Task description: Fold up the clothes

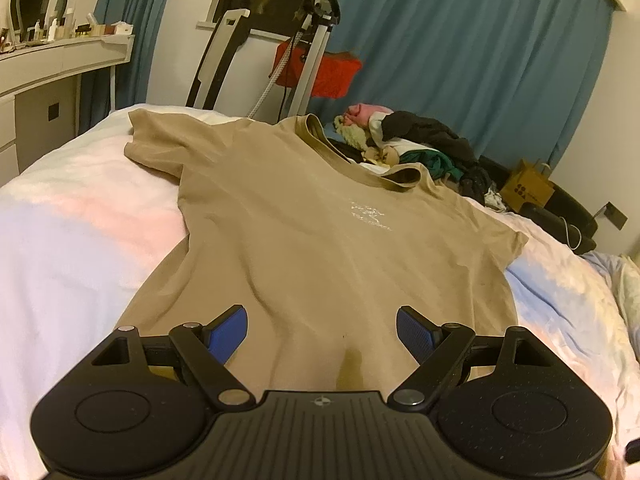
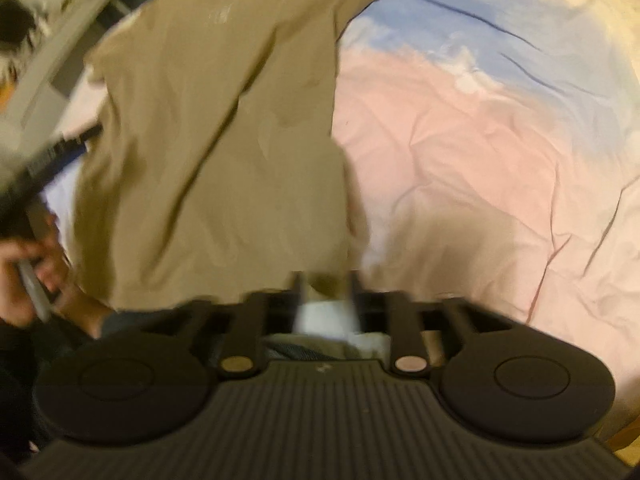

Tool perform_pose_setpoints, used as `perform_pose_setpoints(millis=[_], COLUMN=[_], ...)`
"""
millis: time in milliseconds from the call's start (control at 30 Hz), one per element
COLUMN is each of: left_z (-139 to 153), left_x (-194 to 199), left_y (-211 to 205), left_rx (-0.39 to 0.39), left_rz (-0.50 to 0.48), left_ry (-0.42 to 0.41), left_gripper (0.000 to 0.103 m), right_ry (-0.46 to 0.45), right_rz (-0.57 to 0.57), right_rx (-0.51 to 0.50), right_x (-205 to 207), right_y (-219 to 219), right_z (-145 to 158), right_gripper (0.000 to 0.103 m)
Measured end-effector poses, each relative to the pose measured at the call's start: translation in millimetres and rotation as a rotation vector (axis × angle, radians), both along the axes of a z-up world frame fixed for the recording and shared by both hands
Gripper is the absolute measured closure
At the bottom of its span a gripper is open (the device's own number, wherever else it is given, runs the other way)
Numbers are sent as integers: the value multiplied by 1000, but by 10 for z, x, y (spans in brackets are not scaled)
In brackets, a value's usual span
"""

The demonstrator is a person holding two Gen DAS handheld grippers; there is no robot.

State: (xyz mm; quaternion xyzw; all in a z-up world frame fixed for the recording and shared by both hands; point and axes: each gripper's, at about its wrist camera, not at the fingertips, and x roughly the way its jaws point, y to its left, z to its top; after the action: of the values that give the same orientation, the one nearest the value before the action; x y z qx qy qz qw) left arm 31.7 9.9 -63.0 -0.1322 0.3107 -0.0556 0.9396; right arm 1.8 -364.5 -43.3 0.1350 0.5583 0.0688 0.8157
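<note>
A tan T-shirt (image 1: 320, 232) lies spread flat, front up, on the pastel bed cover (image 1: 72, 240), its collar at the far end. My left gripper (image 1: 322, 326) hovers over the shirt's near hem with its blue pads wide apart, open and holding nothing. The right wrist view is blurred. There the shirt (image 2: 216, 120) runs up the left half of the bed cover (image 2: 460, 160). My right gripper (image 2: 326, 296) sits at the shirt's near right corner, open, with pale cloth showing in the gap between its fingers. A hand (image 2: 28, 280) holds the left gripper (image 2: 44, 164) at the left edge.
A pile of mixed clothes (image 1: 420, 144) lies beyond the shirt's collar. Behind the bed stand a white and black exercise frame (image 1: 316, 52), a red cloth (image 1: 320, 72), blue curtains (image 1: 480, 60) and a brown paper bag (image 1: 526, 188). A white dresser (image 1: 60, 60) is at left.
</note>
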Motion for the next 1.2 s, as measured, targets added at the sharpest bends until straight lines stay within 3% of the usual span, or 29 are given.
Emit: perform_pose_setpoints(millis=[33,233,367,500,633,700,767,1000,1033,1100,1167,1200], left_z=[-4,-38,-61,-82,-68,-63,-89,-240,-251,-240,-185,-153], left_x=[1,30,62,123,216,275,367,746,787,833,821,808], left_y=[-3,6,4,7,3,-19,-42,-17,-4,36,81,103], left_rx=[2,-26,-45,-64,-92,-91,-95,-180,-189,-196,-179,-168], left_rz=[1,9,15,14,0,-13,-22,4,11,29,41,47], left_ry=[0,-2,-9,-4,-1,-12,-9,81,92,105,98,92], left_gripper=[19,19,19,19,19,19,19,19,19,19,19,18], right_ry=[-13,-231,-416,-478,-481,-502,-545,-720,-732,-718,-653,-617], right_rz=[-21,-115,-295,-452,-445,-497,-548,-592,-583,-518,-434,-392], right_rx=[19,84,230,333,305,356,419,436,428,354,215,125], right_x=[5,342,922,1722,2500,2789,3022,3632,3706,3854,3982,4035], right_y=[-44,-249,-495,-702,-775,-843,-892,-1034,-1035,-945,-749,-606], right_z=[13,52,-151,-574,-1029,-1234,-1405,-1500,-1476,-1383,-1275,-1213], right_gripper=[38,39,38,38,38,37,27,24,26,48,93,93])
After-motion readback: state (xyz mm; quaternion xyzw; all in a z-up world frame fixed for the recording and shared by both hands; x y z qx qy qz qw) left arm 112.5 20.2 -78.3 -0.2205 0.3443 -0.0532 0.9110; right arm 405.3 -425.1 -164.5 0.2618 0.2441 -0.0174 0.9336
